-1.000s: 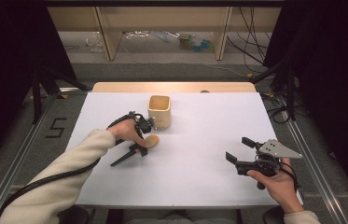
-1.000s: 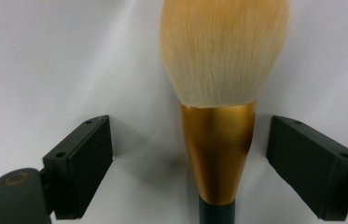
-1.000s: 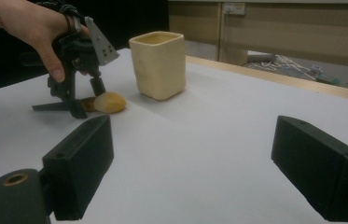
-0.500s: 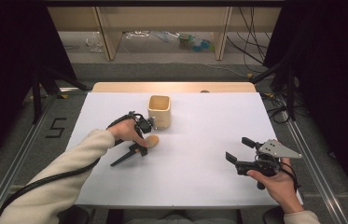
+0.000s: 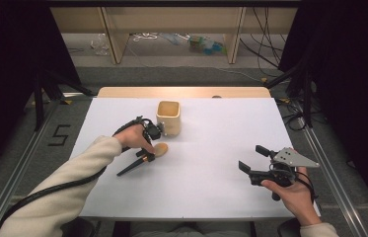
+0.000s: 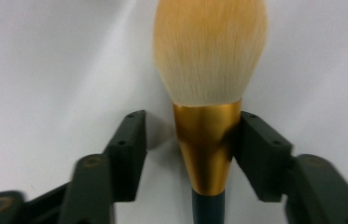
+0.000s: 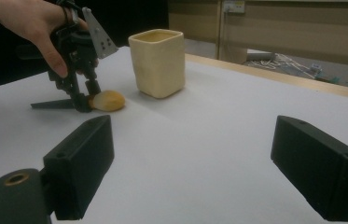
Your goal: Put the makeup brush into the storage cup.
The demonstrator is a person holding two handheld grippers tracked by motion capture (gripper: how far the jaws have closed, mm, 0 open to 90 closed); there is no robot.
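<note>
Two grippers work over a white table [image 5: 211,163] with a wooden far edge, dark curtains at both sides and a grey floor with cables beyond. Left gripper [image 6: 188,140] straddles the gold ferrule of a makeup brush [image 6: 207,93] lying flat, one jaw touching it, the other apart. Beige cup [image 5: 168,117] stands just behind. Right gripper [image 5: 254,164] hovers spread, holding nothing.

The brush's [image 6: 207,93] dark handle and bristle tip are cut off by the left gripper view's edges.

Fluffy tan makeup brush [image 5: 153,153], gold ferrule, dark handle, flat on white table [image 5: 211,163].
</note>
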